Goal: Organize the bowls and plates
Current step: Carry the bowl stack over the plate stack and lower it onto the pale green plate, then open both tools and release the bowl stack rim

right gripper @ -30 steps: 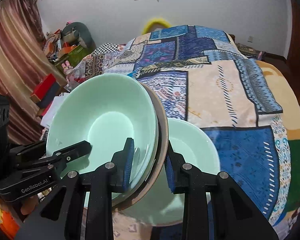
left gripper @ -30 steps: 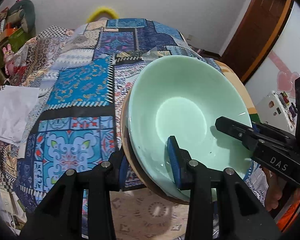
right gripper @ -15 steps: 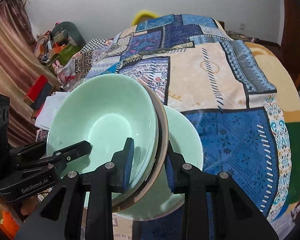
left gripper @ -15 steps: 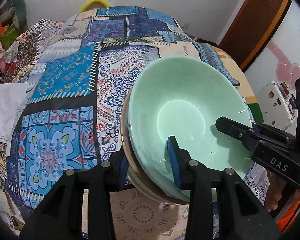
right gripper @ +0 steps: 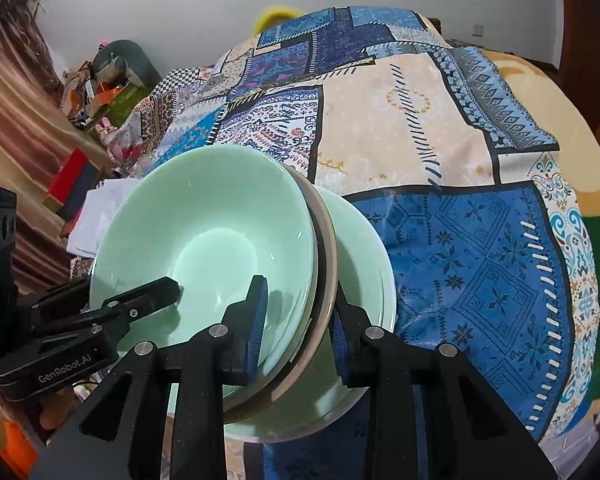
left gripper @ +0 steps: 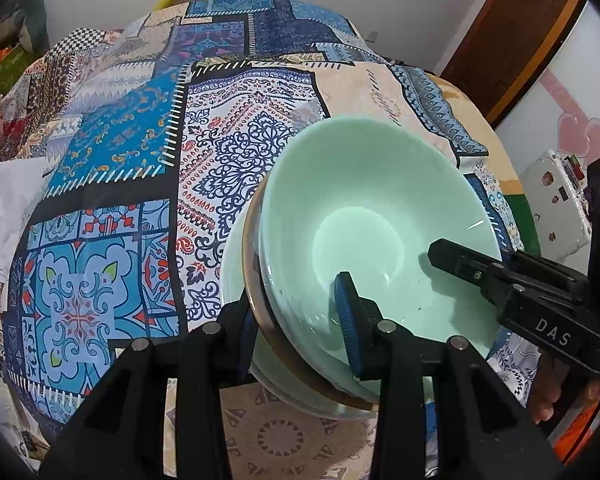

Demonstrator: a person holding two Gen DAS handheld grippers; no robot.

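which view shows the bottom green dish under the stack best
The right wrist view. There the bottom dish shows a broad arc of rim and inner wall beyond the brown plate and top bowl. The left wrist view shows only a thin pale sliver of it at the stack's left edge.

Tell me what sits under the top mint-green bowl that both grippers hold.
Under the top mint-green bowl shows a brown-rimmed dish, only its edge visible, and below it a wider pale green plate. The top bowl covers their centres and whatever lies between them.
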